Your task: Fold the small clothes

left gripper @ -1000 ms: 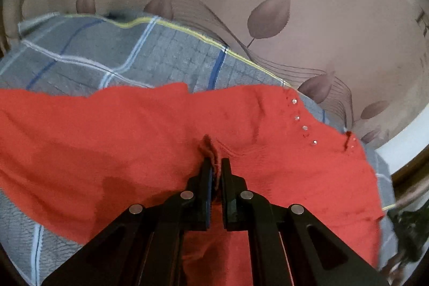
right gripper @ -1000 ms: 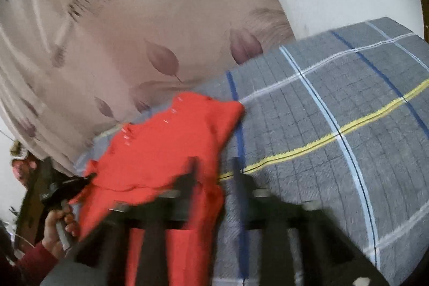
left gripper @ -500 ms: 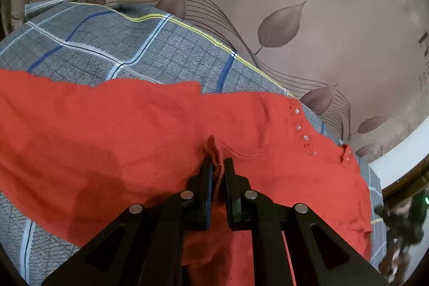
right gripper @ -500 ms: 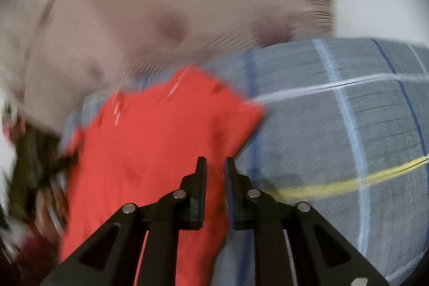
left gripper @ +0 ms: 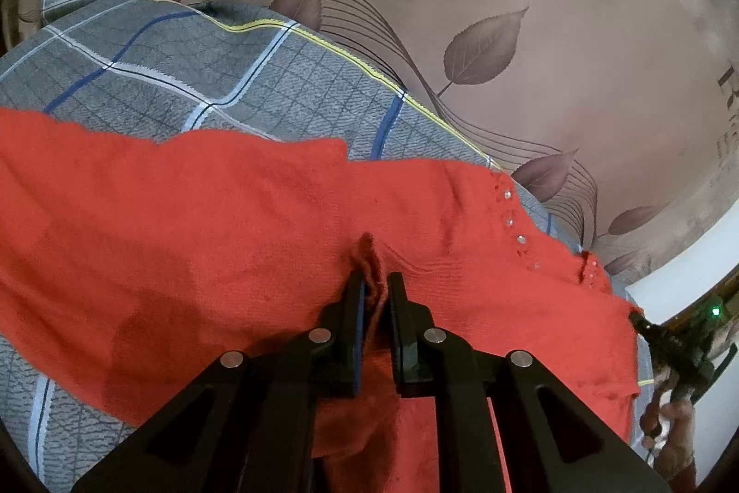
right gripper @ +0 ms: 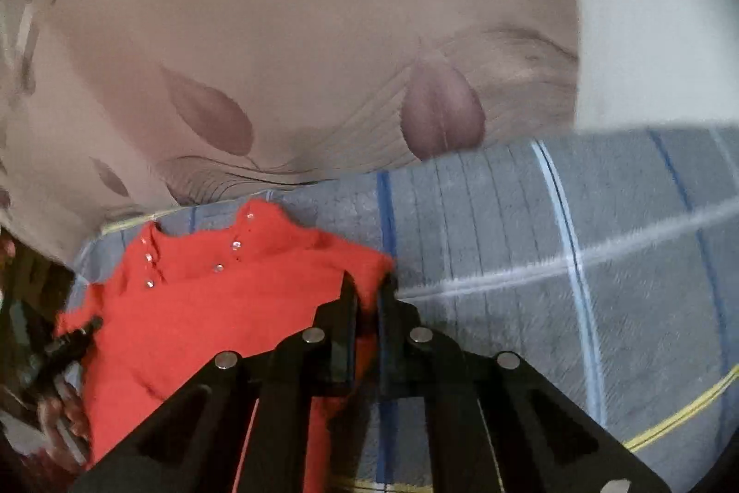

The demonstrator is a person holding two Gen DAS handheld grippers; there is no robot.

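Your left gripper (left gripper: 375,285) has its jaws nearly closed, pinching a small ridge of the red sweater (left gripper: 208,243) at lower centre of the left wrist view. Your right gripper (right gripper: 367,289) has its jaws clamped tight on the sweater's corner, centre of the right wrist view, where the red edge meets the grey checked bedspread (right gripper: 531,252).

The sweater lies spread on the bed, filling the middle band of the left view; its row of small shiny beads (left gripper: 515,222) runs down the right of centre, near the neckline. Behind the bed hangs a leaf-patterned curtain (left gripper: 462,31).

Mind these risks. Your left hold looks thin, only a pucker of knit, so a quick lift could let it slip out and drop that side. The loose knit may also stretch or snag on the jaw edges if you pull your hands apart. If one hand rises ahead of the other, the fold will probably land crooked. The right view is blurred, so you cannot be sure how much cloth that hand has.
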